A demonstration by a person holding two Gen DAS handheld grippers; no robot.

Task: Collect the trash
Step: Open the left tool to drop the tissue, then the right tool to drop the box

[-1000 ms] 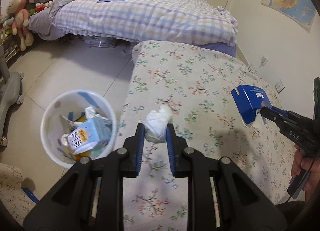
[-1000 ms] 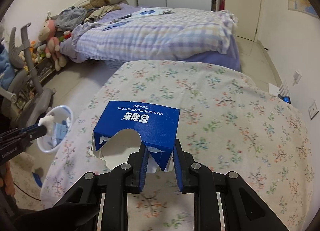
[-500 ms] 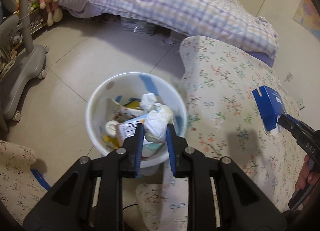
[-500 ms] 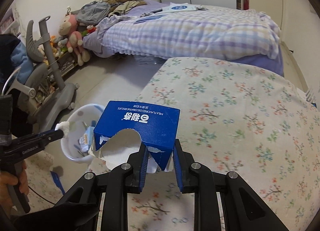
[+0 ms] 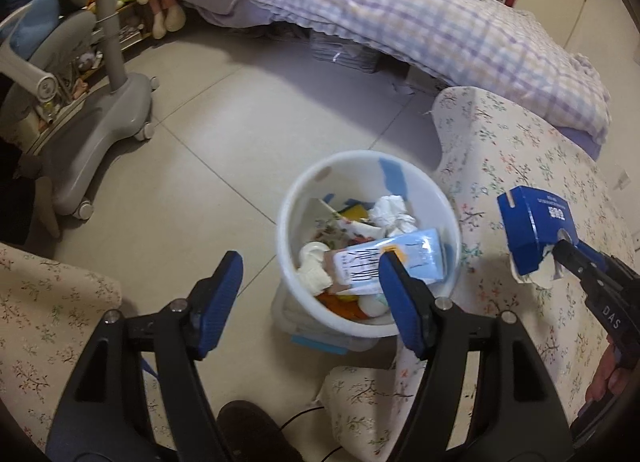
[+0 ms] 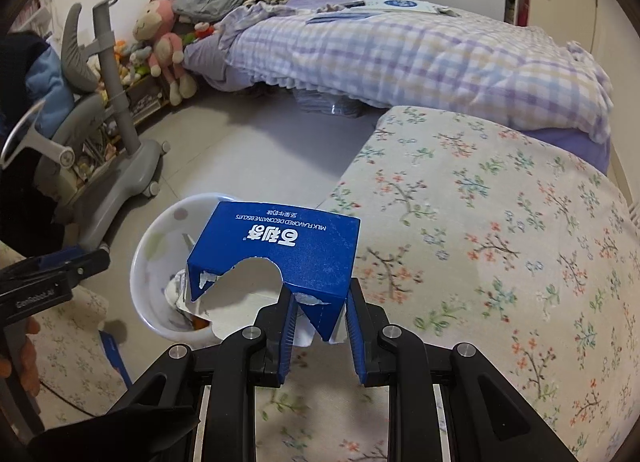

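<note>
Bedroom floor, white bin point(image 5: 288, 222) holding crumpled tissue point(image 5: 390, 212), light-blue carton point(image 5: 394, 260)

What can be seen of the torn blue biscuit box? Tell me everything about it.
The blue biscuit box is thin cardboard, dark blue outside and white inside, printed with white characters and "MILK FLAVORED DECORATIVE BISCUITS", upside down in the right wrist view. A ragged, rounded hole is torn in its near face, leaving white frayed edges. It is off the floral cover, held by the right gripper, whose blue pads pinch its torn lower corner. In that view it overlaps the rim of the white trash bin. Nothing else touches it.
</note>
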